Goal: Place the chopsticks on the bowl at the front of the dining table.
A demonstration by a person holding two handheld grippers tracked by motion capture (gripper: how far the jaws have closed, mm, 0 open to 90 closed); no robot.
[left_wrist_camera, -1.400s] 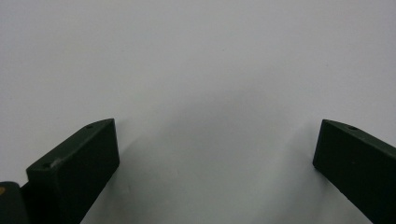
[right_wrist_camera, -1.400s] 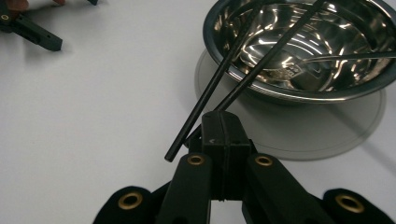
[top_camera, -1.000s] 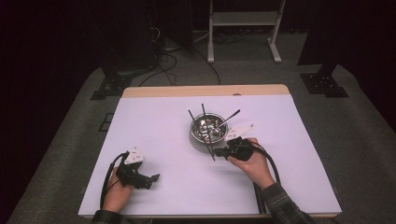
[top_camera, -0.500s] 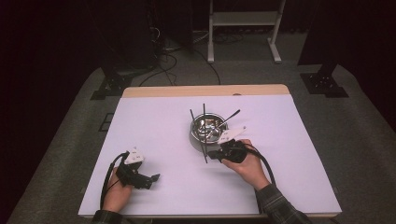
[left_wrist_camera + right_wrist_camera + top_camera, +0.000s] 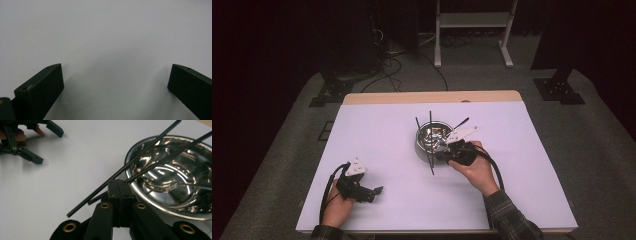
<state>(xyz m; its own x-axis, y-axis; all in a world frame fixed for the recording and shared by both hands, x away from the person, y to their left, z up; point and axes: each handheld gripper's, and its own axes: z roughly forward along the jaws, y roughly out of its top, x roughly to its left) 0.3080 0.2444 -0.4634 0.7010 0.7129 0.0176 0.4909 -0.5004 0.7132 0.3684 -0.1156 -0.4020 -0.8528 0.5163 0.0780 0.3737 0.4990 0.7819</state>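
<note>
The table carries a white sheet that covers nearly all of its top, with a strip of bare wood showing along the far edge. Beyond it lies grey floor with cables and the feet of a white stand.

A shiny steel bowl stands a little right of the table's middle. Several thin black sticks lean in it and jut out over its rim. In the right gripper view the bowl sits just beyond the jaws, and two sticks cross its near rim.

The right hand comes in from the lower right, its sleeve in plaid. Its right gripper is at the bowl's near side, jaws closed flat together on the end of one stick, which runs up and across the bowl. A second stick passes just beside the jaws, with its low end over the sheet in front of the bowl; whether that end touches the sheet cannot be told.

The left hand rests near the front left corner of the table, well apart from the bowl. The left gripper lies low over the sheet with its jaws spread wide and nothing between them; in its own view the two black jaws stand far apart over bare white sheet. It also shows in the right gripper view, far off at the upper left.
</note>
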